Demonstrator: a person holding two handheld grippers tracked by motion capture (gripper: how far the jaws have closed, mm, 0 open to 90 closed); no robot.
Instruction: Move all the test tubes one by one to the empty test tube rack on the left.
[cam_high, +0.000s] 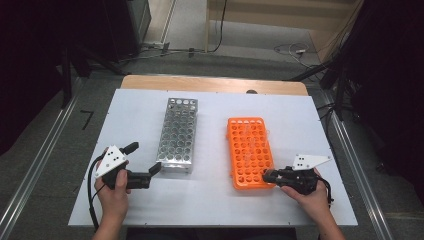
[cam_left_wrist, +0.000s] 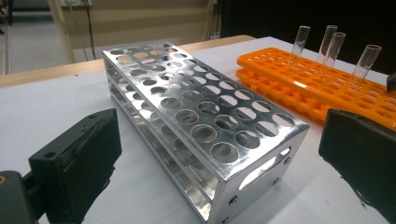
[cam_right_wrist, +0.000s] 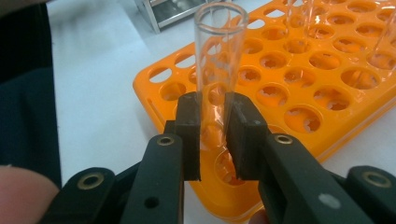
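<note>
A: The white table (cam_high: 210, 200) is evenly bright from overhead light; the room at nine and three o'clock falls almost black.

B: Glare?

A: Sheen on the steel rack (cam_left_wrist: 205, 116). In the right gripper view the glass tube (cam_right_wrist: 219, 51) is sharp and the orange rack (cam_right_wrist: 327, 84) behind it softens toward one o'clock.

Lab: metal tube rack (cam_high: 178, 135), orange rack (cam_high: 249, 150) with glass tubes (cam_left_wrist: 330, 44), white bench (cam_high: 210, 200).
</note>
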